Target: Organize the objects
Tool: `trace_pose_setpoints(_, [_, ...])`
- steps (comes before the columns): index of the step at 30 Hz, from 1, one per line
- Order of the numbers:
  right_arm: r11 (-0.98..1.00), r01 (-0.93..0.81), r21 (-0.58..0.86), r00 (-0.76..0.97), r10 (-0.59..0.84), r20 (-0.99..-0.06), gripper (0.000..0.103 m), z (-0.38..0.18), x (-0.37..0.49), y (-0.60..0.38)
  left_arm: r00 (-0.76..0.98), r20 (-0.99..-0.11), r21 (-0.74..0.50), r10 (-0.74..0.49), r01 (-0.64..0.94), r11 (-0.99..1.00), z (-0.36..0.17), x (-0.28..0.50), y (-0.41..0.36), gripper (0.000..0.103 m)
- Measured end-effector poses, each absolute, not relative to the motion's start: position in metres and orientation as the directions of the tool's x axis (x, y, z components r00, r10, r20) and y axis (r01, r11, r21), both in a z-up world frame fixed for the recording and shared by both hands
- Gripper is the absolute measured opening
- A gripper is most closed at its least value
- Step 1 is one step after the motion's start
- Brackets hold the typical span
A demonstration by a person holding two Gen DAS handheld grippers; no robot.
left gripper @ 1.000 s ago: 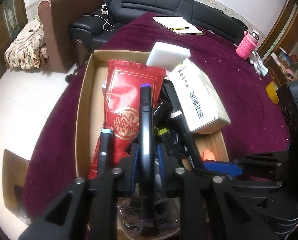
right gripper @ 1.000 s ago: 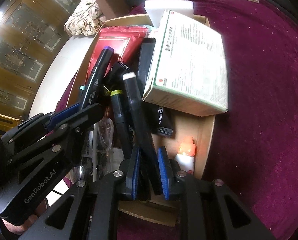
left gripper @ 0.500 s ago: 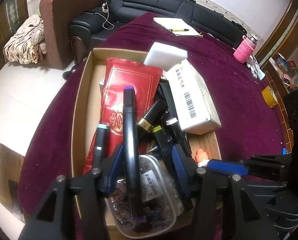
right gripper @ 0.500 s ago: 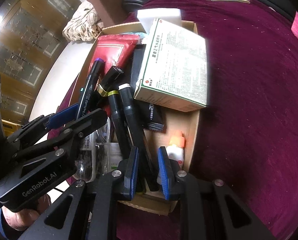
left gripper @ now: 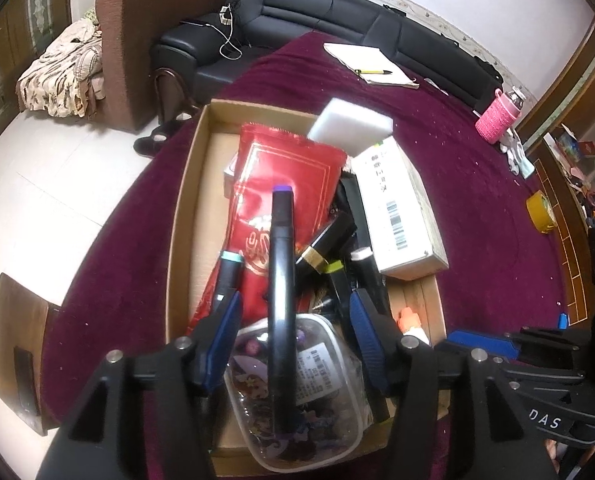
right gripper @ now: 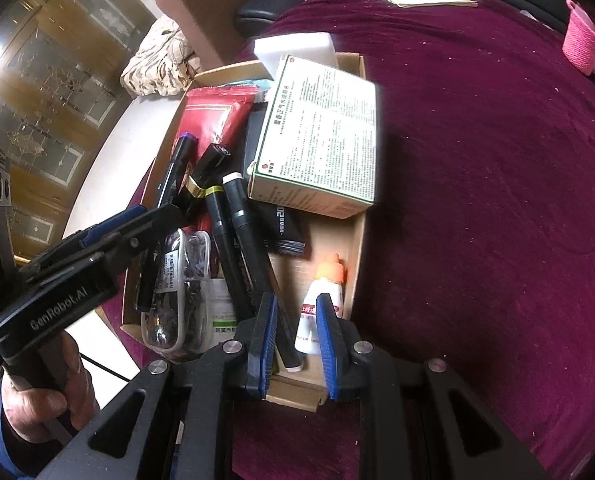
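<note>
A cardboard box (left gripper: 185, 184) on the maroon table holds a red packet (left gripper: 293, 172), a white medicine carton (left gripper: 393, 204), a white foam block (left gripper: 349, 126), several black markers and a clear tub (left gripper: 297, 392). My left gripper (left gripper: 295, 332) is open above the box's near end; the purple-tipped marker (left gripper: 281, 280) lies free between its jaws on the tub. My right gripper (right gripper: 295, 336) is open and empty over the box's near right corner (right gripper: 357, 240), above the white-tipped marker (right gripper: 249, 248) and a small orange-capped bottle (right gripper: 323, 292).
A notebook with a pen (left gripper: 371, 62), a pink-sleeved bottle (left gripper: 499, 120) and a yellow tape roll (left gripper: 541, 212) lie on the table beyond the box. A black sofa (left gripper: 361, 28) and a brown armchair (left gripper: 137, 36) stand behind. The table edge drops to white floor at left.
Both grippers have opened and drawn back. The left has let go of the purple-tipped marker, the right of the white-tipped marker; both markers now rest in the box.
</note>
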State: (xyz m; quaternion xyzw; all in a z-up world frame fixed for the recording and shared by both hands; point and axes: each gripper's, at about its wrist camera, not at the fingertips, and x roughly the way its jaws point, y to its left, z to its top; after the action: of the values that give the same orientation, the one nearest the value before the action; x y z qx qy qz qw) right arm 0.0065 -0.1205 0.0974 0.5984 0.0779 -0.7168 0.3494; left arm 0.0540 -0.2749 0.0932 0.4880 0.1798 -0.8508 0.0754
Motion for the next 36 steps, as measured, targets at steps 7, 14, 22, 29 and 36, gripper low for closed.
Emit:
trace_pose_setpoints(7, [-0.742, 0.596, 0.305, -0.041, -0.407, -0.912, 0.023, 0.096, 0.004, -0.119, -0.526, -0.850, -0.226, 0.034, 0.306, -0.925, 0.100, 0.055, -0.274, 0.056])
trace_pose_setpoints(14, [-0.744, 0.606, 0.282, -0.070, -0.403, -0.913, 0.051, 0.102, 0.003, -0.121, -0.540, -0.842, -0.193, -0.005, 0.309, -0.931, 0.106, 0.060, -0.269, 0.063])
trace_pose_setpoints(22, [-0.775, 0.628, 0.067, -0.475, -0.450, -0.756, 0.069, 0.194, 0.025, -0.107, -0.597, -0.782, -0.052, -0.180, 0.350, -0.935, 0.136, 0.072, -0.260, 0.083])
trace_pose_setpoints(29, [-0.733, 0.679, 0.029, -0.546, -0.531, -0.647, 0.103, 0.211, 0.032, -0.097, -0.617, -0.704, 0.079, -0.350, 0.422, -0.903, 0.181, 0.084, -0.262, 0.103])
trace_pose_setpoints(36, [-0.774, 0.629, 0.069, -0.441, -0.428, -0.789, 0.103, 0.182, 0.013, -0.097, -0.499, -0.731, 0.232, -0.466, 0.460, -0.857, 0.176, 0.082, -0.259, 0.103])
